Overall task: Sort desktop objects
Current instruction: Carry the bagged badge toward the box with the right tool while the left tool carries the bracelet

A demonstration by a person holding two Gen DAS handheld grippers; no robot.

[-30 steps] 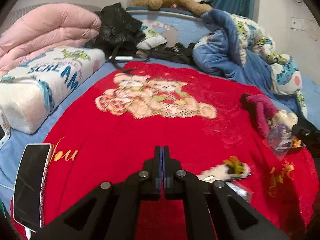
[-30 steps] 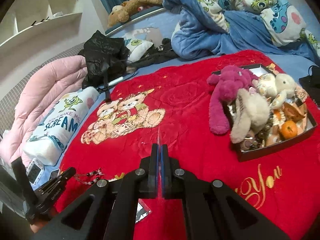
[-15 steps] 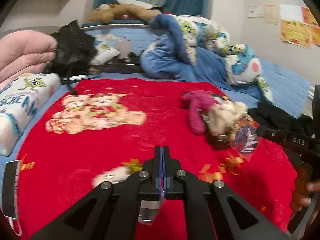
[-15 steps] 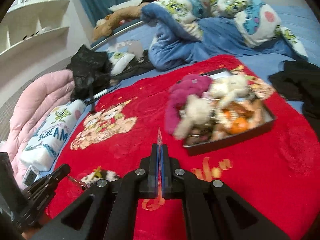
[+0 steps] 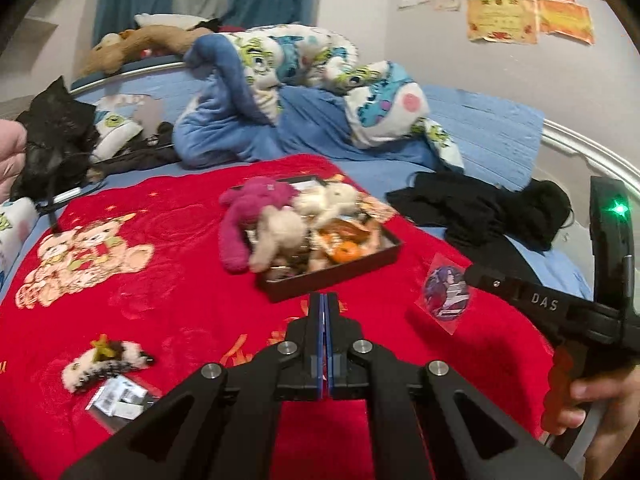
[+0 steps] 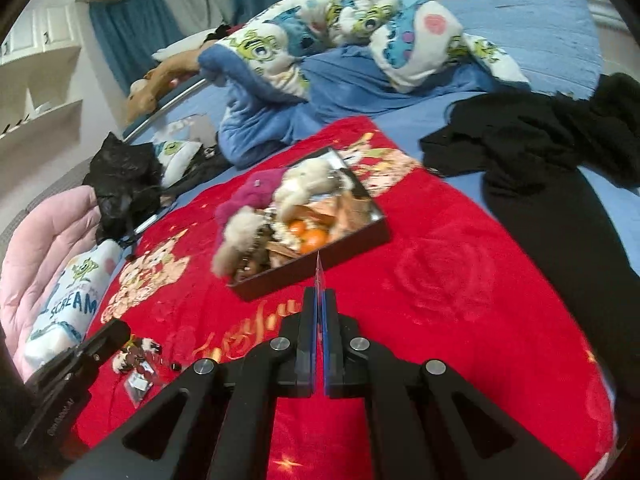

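Note:
A dark box [image 5: 340, 270] on the red blanket [image 5: 168, 300] holds a pink plush [image 5: 248, 208], cream plush toys and oranges. My left gripper [image 5: 324, 300] is shut just short of the box's near wall, and I see nothing between its pads. My right gripper [image 6: 319, 292] is shut on a clear sleeve [image 6: 319, 268] with a round picture badge [image 5: 446, 294], seen edge-on and pointing at the box [image 6: 320, 264]. In the left wrist view the right gripper [image 5: 470, 274] holds the badge low over the blanket, right of the box. A furry hair clip [image 5: 104, 362] and a small packet [image 5: 118, 398] lie front left.
Black clothes [image 5: 480, 208] lie right of the blanket on the blue sheet. A blue cartoon quilt [image 5: 280, 80] is heaped behind the box. A black bag [image 6: 120, 176], a pink duvet [image 6: 40, 240] and a printed pillow [image 6: 72, 300] are at the left. A hand [image 5: 588, 400] grips the right tool.
Both views have swung right across the bed, and the box now lies straight ahead and closer. The right gripper has carried the badge sleeve along. The hair clip has slid to the left.

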